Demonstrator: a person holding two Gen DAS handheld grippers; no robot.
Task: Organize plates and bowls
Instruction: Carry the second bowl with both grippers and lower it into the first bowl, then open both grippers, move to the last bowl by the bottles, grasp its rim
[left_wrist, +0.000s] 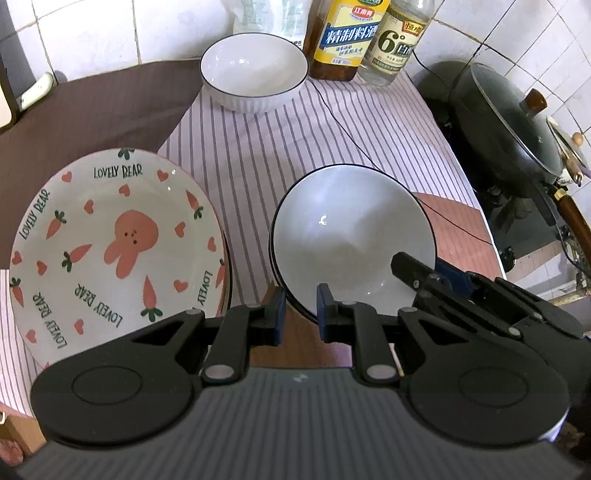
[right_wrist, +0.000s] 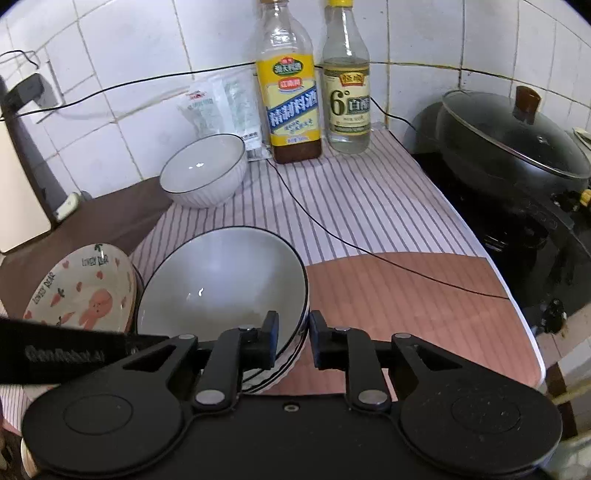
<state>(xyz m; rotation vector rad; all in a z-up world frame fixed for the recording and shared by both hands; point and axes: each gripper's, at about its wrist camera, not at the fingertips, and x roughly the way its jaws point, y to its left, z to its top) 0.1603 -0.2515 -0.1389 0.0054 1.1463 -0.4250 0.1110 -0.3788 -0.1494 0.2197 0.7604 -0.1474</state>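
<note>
A stack of white bowls with dark rims stands on the striped cloth in front of both grippers. My left gripper straddles the near-left rim of the stack, one finger inside, one outside, with a gap. My right gripper straddles the near-right rim the same way; it also shows in the left wrist view. A single white bowl sits at the back. A stack of bunny-and-carrot plates lies to the left.
Two bottles stand against the tiled wall. A lidded black wok sits on the stove at right. A thin black cable crosses the cloth. The counter edge is at right.
</note>
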